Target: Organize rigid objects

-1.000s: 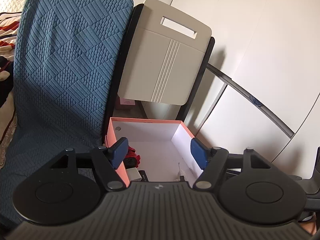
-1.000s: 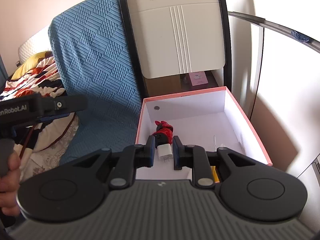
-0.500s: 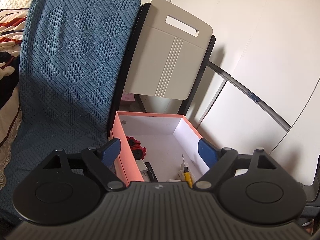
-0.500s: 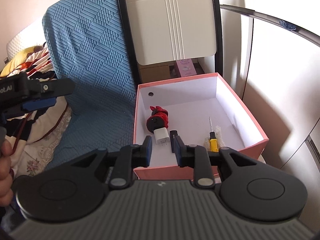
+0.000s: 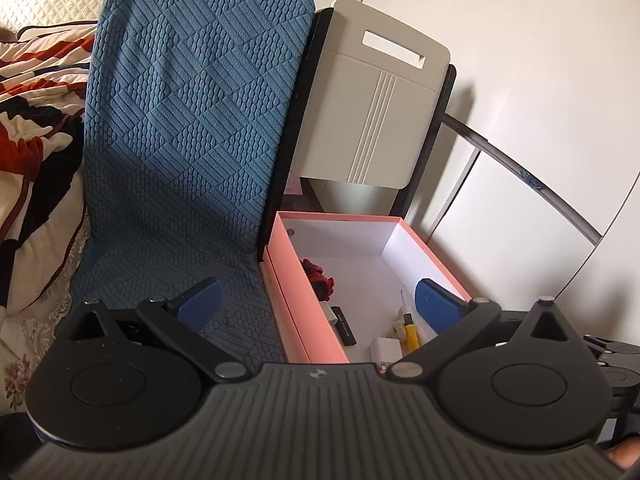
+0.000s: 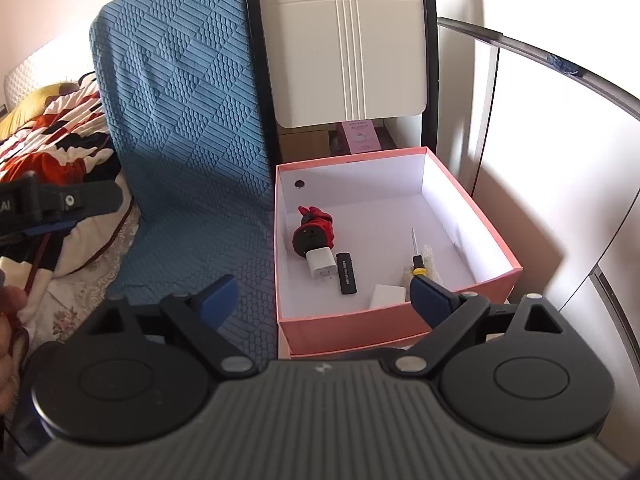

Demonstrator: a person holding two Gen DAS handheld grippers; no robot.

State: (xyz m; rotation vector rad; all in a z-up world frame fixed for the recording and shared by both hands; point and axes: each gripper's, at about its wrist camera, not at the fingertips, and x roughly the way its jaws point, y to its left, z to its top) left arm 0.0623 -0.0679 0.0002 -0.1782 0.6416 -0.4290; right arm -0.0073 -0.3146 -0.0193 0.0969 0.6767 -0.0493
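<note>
A blue quilted seat cover (image 6: 180, 120) and a cream folding board (image 6: 344, 48) stand propped upright at the back of the room, with a patterned bedspread (image 6: 52, 120) rumpled to one side. In front of the board sits the open pink box (image 6: 496, 248), its white floor holding the sorted items. Both handheld claws hang above its near edge, angled down into it. The right gripper (image 6: 320, 294) has just sprung apart and is empty, blue pads spread wide with nothing between them; the left gripper (image 5: 316, 300) has likewise been widening and holds nothing. The box lies directly ahead of and below the right claw, which looks the nearer of the two to the contents, while the left claw straddles the box's left wall. Inside, from biggest to smallest: a red-and-black doll (image 6: 314, 230) lying toward the back; a white charger plug (image 6: 320, 266) touching its near end, prongs toward the claw; a black stick (image 6: 346, 268) just beside the plug, its long axis running front to back; a white block (image 6: 386, 296) by the front wall; and a yellow-banded screwdriver (image 6: 416, 256), tip pointing away, resting on what may be a scrap of pale fluff.
</note>
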